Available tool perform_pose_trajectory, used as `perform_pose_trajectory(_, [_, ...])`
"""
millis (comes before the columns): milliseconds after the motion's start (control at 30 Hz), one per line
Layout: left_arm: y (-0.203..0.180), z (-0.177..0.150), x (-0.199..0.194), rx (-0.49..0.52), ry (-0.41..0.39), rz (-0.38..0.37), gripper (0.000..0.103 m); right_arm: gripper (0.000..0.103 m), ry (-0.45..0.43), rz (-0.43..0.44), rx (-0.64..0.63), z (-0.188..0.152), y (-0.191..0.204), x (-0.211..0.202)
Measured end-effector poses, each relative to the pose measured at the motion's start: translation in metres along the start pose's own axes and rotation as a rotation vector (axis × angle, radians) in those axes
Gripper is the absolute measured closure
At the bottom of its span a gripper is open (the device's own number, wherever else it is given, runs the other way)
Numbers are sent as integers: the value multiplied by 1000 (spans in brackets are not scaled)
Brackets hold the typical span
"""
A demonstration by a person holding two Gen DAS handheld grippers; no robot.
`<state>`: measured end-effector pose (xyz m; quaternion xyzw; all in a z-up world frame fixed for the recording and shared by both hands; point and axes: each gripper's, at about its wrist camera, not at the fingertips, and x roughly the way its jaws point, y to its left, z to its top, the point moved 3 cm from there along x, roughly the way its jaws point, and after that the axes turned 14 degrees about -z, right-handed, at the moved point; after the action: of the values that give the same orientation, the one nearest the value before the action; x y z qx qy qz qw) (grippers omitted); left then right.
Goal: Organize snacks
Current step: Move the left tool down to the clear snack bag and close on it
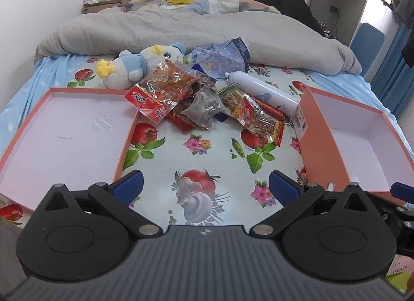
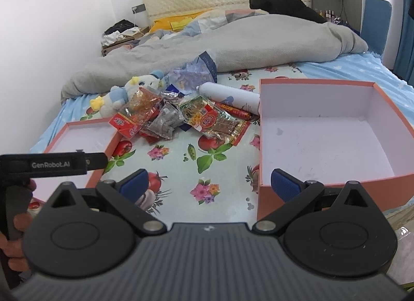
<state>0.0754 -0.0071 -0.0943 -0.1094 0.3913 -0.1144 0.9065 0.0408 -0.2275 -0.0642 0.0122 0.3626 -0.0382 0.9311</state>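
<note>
Both grippers are wide open and hold nothing. In the left wrist view the left gripper hangs low in the frame over the flowered cloth; the right gripper does the same in its own view. The snack packets lie in a heap at the middle of the frame, with a white bottle just right of them and a plush toy behind. An open shallow box sits at the left, a deeper box at the right, neither with any snack inside.
</note>
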Motion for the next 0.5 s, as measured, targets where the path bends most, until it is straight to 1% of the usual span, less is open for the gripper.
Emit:
perform_pose_trajectory(167, [5,2,5,-10,6,4,0,0,7,3,-6,1,4,5])
perform_pose_trajectory(333, [9,2,11,10,21,7,0,1,20,8,-2,-1,7,13])
perform_pose_trajectory(367, [11,3,12,10,22,15,0,5,20,13,-3,-1,8,14])
perform_pose_trajectory(400, [14,5,14,10,21,17,0,6,20,20,-8,-1,10,15])
perform_pose_trajectory(500, [21,8,20,13,23,20,0,6,11,31,-18,0,14,17])
